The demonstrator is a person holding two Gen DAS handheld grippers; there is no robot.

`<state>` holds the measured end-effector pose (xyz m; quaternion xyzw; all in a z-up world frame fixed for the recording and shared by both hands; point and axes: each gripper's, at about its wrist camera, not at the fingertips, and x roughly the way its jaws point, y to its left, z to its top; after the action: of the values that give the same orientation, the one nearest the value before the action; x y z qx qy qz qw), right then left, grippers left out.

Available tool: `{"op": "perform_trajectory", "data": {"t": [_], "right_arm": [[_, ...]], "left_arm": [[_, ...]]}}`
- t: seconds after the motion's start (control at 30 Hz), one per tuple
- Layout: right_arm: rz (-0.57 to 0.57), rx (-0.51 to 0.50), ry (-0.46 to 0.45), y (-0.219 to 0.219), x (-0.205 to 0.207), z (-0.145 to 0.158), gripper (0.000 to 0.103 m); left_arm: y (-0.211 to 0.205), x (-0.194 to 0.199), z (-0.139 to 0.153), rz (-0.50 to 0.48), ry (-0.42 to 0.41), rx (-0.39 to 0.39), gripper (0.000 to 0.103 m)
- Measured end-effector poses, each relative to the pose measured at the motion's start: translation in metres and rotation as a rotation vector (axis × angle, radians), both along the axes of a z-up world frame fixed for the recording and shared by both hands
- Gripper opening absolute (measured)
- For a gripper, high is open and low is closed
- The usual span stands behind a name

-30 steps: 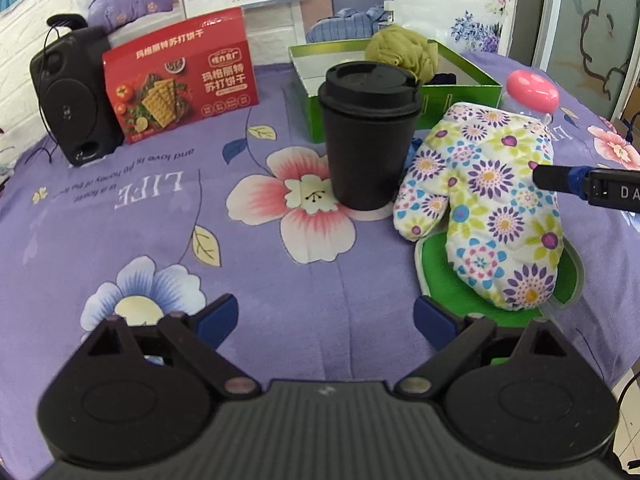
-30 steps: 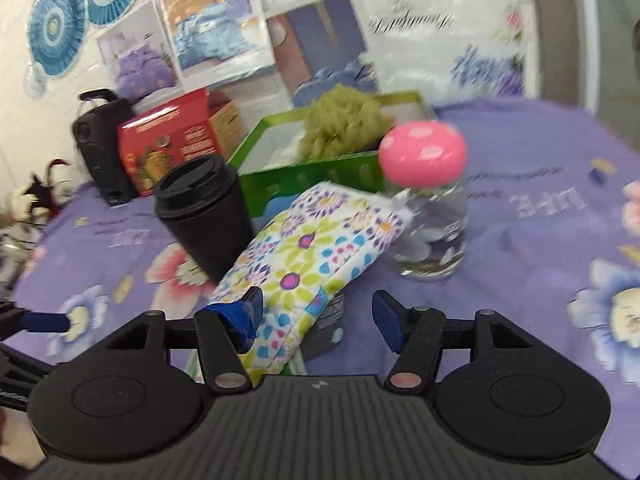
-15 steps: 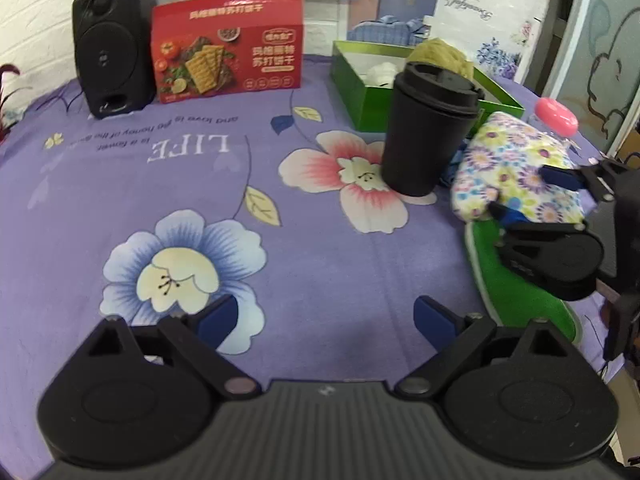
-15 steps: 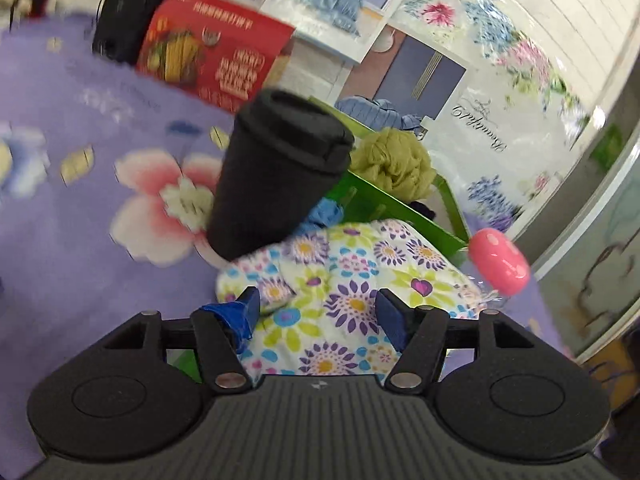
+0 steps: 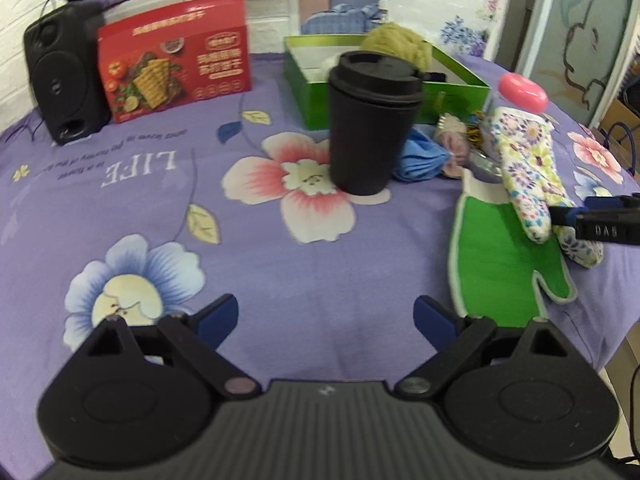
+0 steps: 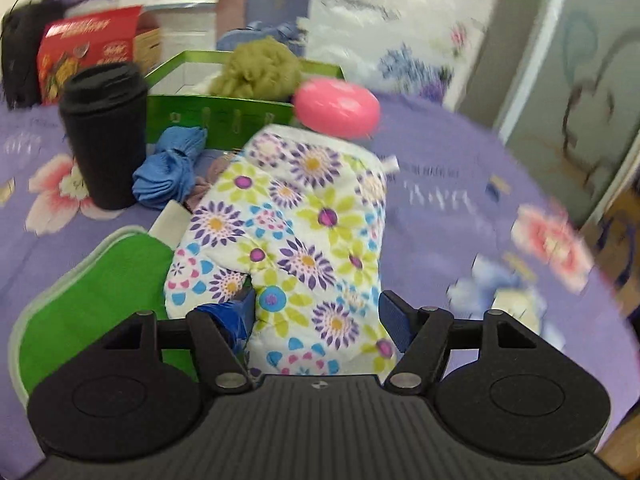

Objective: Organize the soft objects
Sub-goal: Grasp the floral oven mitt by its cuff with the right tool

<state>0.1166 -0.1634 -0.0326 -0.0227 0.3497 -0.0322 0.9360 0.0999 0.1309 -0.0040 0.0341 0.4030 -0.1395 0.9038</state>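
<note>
Floral oven mitt [image 6: 296, 240], quilted fabric printed with purple, lime and blue flowers, lifted at the near end and clamped in the right gripper [image 6: 316, 320], blue pads pressing either side of the padded body; far end sloping down toward the pink-capped jar [image 6: 338, 108]. Beneath and to the left, flat on the purple flowered tablecloth [image 5: 280, 272]: green mitt [image 5: 500, 256], smooth surface with pale piped edge, thumb pointing right in the left wrist view. Left gripper [image 5: 326, 314] held low over the cloth at the near edge, blue-tipped fingers spread wide, nothing between them. Centre of the table: black lidded cup [image 5: 372, 120], matte, tapered, upright on a pink printed flower. Just right of the cup, touching its base: crumpled blue cloth [image 5: 420, 158]. Behind: shallow green box [image 5: 384, 80] holding an olive fuzzy bundle [image 5: 398, 40] at its far right corner. Far left: red cracker carton [image 5: 174, 58] beside a black speaker [image 5: 64, 76]. Small items between blue cloth and jar too blurred to identify. Jar body mostly hidden behind the floral mitt in the right wrist view; right side of that view smeared by motion.
</note>
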Motion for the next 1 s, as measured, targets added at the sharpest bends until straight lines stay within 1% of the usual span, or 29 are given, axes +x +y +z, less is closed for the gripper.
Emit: {"op": "perform_trajectory", "data": {"t": [0.07,0.2,0.23,0.3,0.37,0.43,0.47,0.53,0.6,0.63,0.73,0.77,0.83,0.9,1.0], "right_arm": [[0.026,0.087,0.036,-0.014,0.009,-0.002,0.054],[0.105,0.165,0.116,-0.027,0.033,-0.010,0.056],[0.126,0.188,0.130,-0.029,0.037,-0.013,0.057],[0.128,0.223,0.134,-0.033,0.043,-0.015,0.058],[0.145,0.236,0.131,-0.035,0.045,-0.017,0.059],[0.149,0.232,0.115,-0.037,0.043,-0.017,0.060],[0.123,0.221,0.097,-0.044,0.041,-0.017,0.061],[0.085,0.206,0.080,-0.055,0.035,-0.018,0.061],[0.064,0.238,0.086,-0.067,0.029,-0.021,0.062],[0.070,0.251,0.087,-0.070,0.026,-0.022,0.062],[0.100,0.244,0.094,-0.072,0.022,-0.027,0.063],[0.111,0.244,0.095,-0.072,0.025,-0.030,0.063],[0.137,0.224,0.097,-0.068,0.029,-0.031,0.066],[0.175,0.180,0.103,-0.061,0.035,-0.033,0.067],[0.231,0.113,0.120,-0.052,0.043,-0.035,0.068]], "left_arm": [[-0.013,-0.001,0.002,-0.025,0.000,0.012,0.095],[-0.038,0.000,0.004,-0.071,0.020,0.022,0.095],[-0.045,0.002,0.004,-0.081,0.027,0.013,0.095],[-0.058,0.007,0.007,-0.106,0.045,-0.010,0.095],[-0.075,0.014,0.007,-0.157,0.076,-0.040,0.095],[-0.095,0.021,0.005,-0.209,0.100,-0.053,0.095],[-0.105,0.023,0.004,-0.227,0.107,-0.049,0.095],[-0.127,0.027,0.001,-0.273,0.116,-0.023,0.095],[-0.145,0.029,-0.004,-0.320,0.134,0.002,0.095],[-0.152,0.031,-0.008,-0.329,0.139,0.029,0.095],[-0.163,0.036,-0.020,-0.305,0.126,0.148,0.095],[-0.163,0.038,-0.023,-0.308,0.134,0.161,0.095],[-0.158,0.043,-0.028,-0.322,0.169,0.156,0.095],[-0.156,0.046,-0.032,-0.338,0.194,0.139,0.095],[-0.157,0.047,-0.036,-0.364,0.222,0.099,0.095]]}}
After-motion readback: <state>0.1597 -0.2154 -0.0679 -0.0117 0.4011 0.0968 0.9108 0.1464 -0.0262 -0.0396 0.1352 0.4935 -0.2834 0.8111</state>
